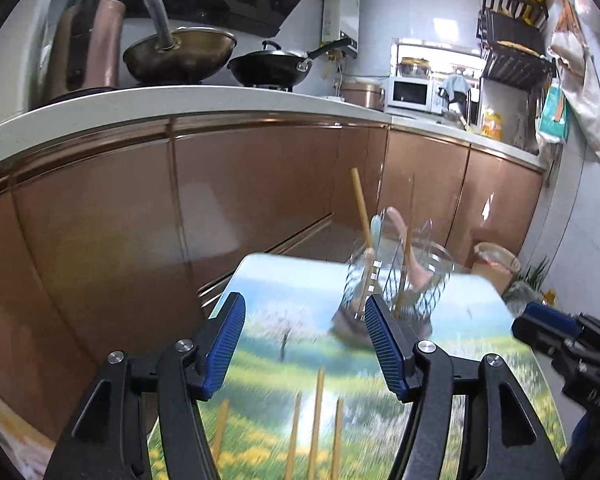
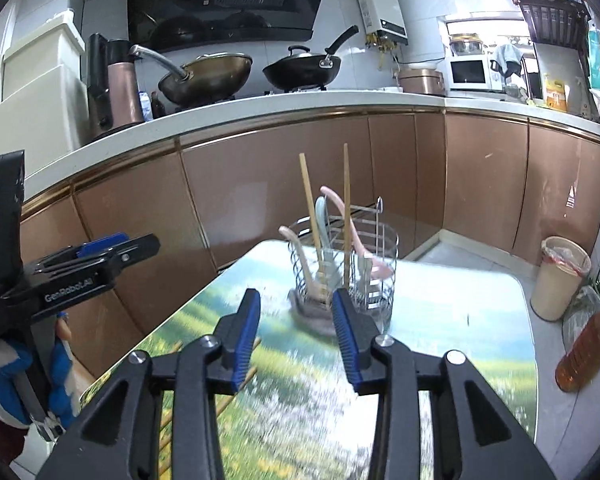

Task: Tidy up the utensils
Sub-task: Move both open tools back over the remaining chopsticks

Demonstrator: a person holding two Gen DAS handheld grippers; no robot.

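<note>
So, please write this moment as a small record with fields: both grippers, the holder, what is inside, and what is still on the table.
left gripper: open, empty, above the table
right gripper: open, empty, pointing at the holder
wire holder: upright at the far end of the table
inside holder: two wooden chopsticks, pale spoons
loose chopsticks: several lying on the near part of the table, below the left gripper
image quality: motion blur, exact count of spoons unclear
</note>
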